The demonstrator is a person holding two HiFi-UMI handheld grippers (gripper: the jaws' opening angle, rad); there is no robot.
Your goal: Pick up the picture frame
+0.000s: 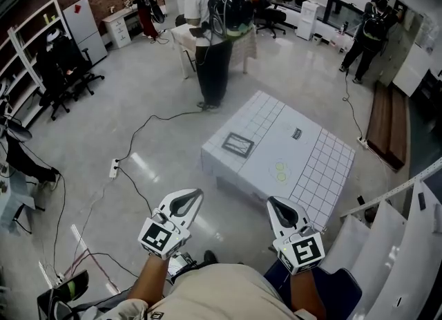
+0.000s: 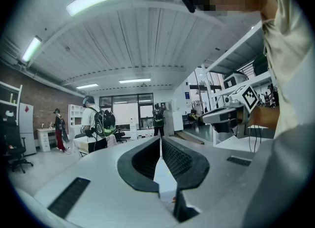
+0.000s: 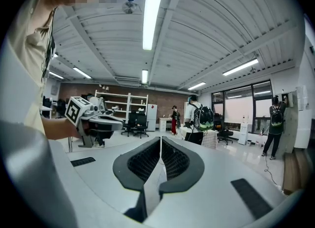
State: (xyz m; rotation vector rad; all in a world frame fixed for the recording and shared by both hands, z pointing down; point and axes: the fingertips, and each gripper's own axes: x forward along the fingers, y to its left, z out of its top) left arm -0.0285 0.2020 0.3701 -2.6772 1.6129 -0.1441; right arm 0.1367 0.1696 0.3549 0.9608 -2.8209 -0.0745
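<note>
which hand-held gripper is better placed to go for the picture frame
Left, probably. The picture frame lies toward the table's left end, more in line with the left hand-held gripper than the right hand-held gripper. Both are shut, empty and far off.

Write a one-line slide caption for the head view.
White left gripper and right gripper, both shut, held short of a white-clothed table bearing a dark-rimmed rectangular picture frame.
</note>
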